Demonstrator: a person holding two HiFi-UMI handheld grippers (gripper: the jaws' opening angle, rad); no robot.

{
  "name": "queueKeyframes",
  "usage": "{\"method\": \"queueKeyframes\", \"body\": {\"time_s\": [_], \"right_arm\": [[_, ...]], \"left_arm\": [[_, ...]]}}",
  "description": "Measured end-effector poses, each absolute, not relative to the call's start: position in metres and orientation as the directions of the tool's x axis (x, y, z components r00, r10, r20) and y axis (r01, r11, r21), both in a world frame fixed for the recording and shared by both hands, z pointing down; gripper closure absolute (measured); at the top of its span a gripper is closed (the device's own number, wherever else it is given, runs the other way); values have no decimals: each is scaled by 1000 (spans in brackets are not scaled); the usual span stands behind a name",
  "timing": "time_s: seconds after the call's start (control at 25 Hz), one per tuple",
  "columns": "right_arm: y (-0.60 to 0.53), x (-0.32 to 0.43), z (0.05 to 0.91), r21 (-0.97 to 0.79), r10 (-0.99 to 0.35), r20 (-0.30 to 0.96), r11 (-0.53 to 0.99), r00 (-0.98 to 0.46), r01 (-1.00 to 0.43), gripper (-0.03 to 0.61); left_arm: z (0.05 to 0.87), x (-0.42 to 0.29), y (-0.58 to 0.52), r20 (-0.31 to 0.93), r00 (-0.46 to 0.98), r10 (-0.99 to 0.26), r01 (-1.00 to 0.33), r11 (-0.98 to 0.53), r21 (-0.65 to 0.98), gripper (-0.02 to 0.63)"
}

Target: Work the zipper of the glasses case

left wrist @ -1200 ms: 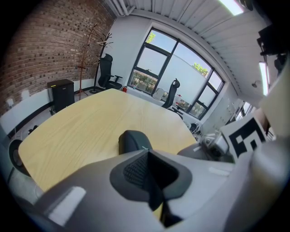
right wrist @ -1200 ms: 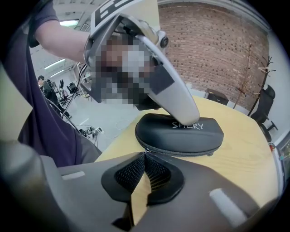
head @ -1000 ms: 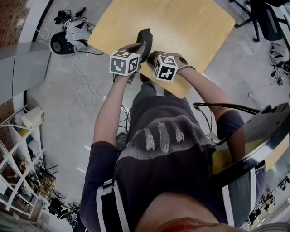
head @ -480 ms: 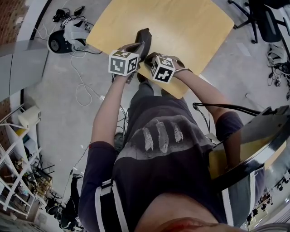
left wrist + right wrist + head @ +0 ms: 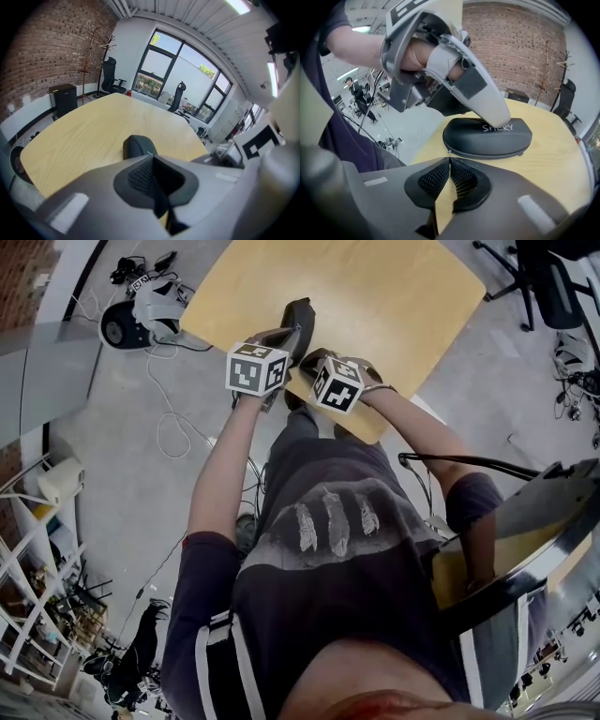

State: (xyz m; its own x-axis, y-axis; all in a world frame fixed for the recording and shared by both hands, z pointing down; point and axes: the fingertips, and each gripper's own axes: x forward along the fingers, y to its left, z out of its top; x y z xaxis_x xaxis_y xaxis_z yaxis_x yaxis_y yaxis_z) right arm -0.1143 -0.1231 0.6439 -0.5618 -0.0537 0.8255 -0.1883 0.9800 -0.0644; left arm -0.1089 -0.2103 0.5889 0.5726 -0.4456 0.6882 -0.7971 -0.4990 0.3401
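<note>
The black glasses case [image 5: 298, 320] lies near the front edge of the wooden table [image 5: 375, 296]. In the right gripper view the case [image 5: 487, 136] is zipped, with its small metal zipper pull [image 5: 449, 153] at the near left end. My right gripper [image 5: 449, 161] has its tips pinched on that pull, and its jaws are opening slightly. My left gripper [image 5: 497, 117] rests its shut tips on the case's lid. In the left gripper view my left gripper [image 5: 151, 157] is shut, with the far end of the case [image 5: 138, 144] beyond it. From above, the left gripper [image 5: 286, 341] and right gripper [image 5: 307, 362] sit side by side.
The table's near edge is right under both grippers. On the floor to the left lie cables and a round device [image 5: 131, 324]. An office chair [image 5: 553, 277] stands at the far right, and wire shelves [image 5: 37, 549] at the left.
Both grippers stay at the case. The right gripper has edged slightly to the left, towards the left one.
</note>
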Motion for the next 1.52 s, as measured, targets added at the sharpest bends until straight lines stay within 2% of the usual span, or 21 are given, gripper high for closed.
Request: {"method": "queueKeyframes", "body": {"time_s": [0.12,0.24,0.36,0.48,0.6,0.76,0.92,1.24,1.52], "right_arm": [[-121,-106,646,-31,-64,839,986,-541,-166,514],[-127,-99,644,-32,-86,835,979,-544,-203,445],[-138,-94,632,-46,-123,808,962,-577,-271,445],[-153,-85,616,-64,-172,772,936,-612,-345,471],[-165,-74,593,-124,-229,710,890,-666,-438,577],[-172,-56,559,-312,-239,596,811,-767,-495,577],[-178,-44,534,-430,-251,499,759,-829,-489,577],[-173,-31,507,-435,-251,421,787,-872,-437,577],[-154,-28,488,-564,-170,289,765,-942,-311,577]], "left_arm": [[589,-109,-211,683,574,-451,-799,-493,346,616],[589,-110,-212,679,577,-453,-797,-493,349,617],[590,-112,-213,677,573,-462,-799,-499,336,615],[591,-114,-214,669,574,-473,-802,-489,343,615],[589,-117,-214,658,567,-496,-812,-471,345,615],[560,-116,-217,575,559,-598,-827,-448,339,614],[542,-113,-215,554,539,-635,-842,-433,322,615],[523,-109,-203,563,458,-687,-887,-396,238,615],[495,-105,-175,540,396,-742,-917,-346,198,615]]}}
